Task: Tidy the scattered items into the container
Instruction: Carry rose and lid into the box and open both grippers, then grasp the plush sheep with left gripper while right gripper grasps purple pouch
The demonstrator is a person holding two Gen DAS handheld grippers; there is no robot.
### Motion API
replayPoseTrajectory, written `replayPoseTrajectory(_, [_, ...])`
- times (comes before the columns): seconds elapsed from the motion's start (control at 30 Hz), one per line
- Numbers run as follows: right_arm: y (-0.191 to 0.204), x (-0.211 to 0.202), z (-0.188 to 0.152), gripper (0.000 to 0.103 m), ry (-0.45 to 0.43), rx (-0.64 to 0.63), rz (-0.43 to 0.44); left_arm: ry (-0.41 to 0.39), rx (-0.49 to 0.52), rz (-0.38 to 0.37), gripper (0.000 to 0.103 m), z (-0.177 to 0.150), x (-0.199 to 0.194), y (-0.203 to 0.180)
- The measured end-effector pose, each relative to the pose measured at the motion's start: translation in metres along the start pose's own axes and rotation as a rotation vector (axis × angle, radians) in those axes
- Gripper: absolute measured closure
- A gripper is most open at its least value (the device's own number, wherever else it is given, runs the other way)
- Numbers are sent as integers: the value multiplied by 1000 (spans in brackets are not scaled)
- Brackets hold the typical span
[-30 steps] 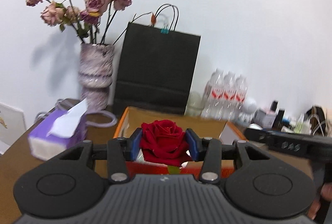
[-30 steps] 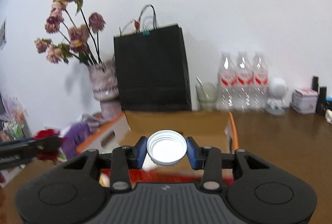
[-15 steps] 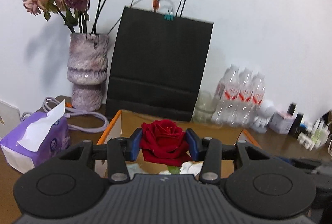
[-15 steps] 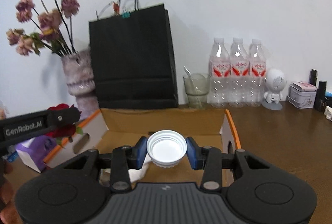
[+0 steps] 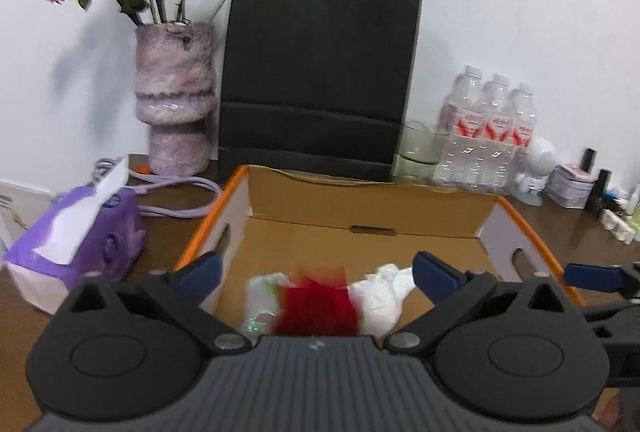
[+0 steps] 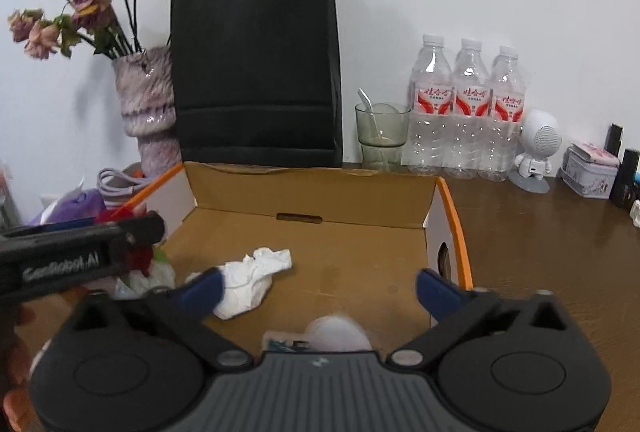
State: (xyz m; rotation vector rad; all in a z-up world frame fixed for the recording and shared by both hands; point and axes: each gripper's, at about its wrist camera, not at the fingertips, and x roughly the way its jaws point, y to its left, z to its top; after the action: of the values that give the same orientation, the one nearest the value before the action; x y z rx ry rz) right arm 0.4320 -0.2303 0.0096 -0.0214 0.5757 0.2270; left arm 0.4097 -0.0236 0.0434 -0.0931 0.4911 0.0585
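Note:
Both grippers hang over the open cardboard box [image 5: 360, 200], which has an orange rim. My left gripper [image 5: 318, 274] has its jaws opening wide. The red rose [image 5: 316, 308] is a blur below them, free of both pads, over the box floor. My right gripper [image 6: 320, 290] is opening too. The white bottle cap [image 6: 336, 332] is a blur under it, touching neither pad. In the box lie a crumpled white tissue [image 6: 252, 280] and a clear wrapper [image 5: 260, 296]. The left gripper [image 6: 80, 256] also shows at the left of the right wrist view.
Behind the box stand a black paper bag [image 5: 320, 72], a vase of dried roses [image 5: 174, 100], a glass [image 6: 380, 132], three water bottles [image 6: 466, 104] and a small white figure [image 6: 536, 148]. A purple tissue pack [image 5: 80, 232] lies left of the box, a tin [image 6: 590, 172] far right.
Both grippers moved forward and down over the box, then their jaws sprang open. The rose left the left gripper and the white cap left the right one; both are dropping.

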Motion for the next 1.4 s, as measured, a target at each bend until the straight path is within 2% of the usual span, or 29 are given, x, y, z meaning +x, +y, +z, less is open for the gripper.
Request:
replayPoseTrajectory(0.27, [-2,2,1,0,11,14,-29,6,-5,25,0,1,0,2])
replayPoseTrajectory(0.83, [-3,0,0,0,16,24,-25,2,-4,14,0,1,-1,2])
replayPoseTrajectory(0.97, [-7,-5,3,0,15,47,4,-32,-16,4,0,5,-17,9])
replayPoseTrajectory(1.1, [-18,-25,9,0,-28,72,22,-67,-21,-13,0,4,-43,28])
replayPoseTrajectory(1.27, [-35,-47,6,0,-44,90,14,-81,-5,41,0,-2,-66,53])
replayPoseTrajectory(1.4, [-44,-66,-14,0,-15,47,-11,-73,-8,59,0,-12,-83,74])
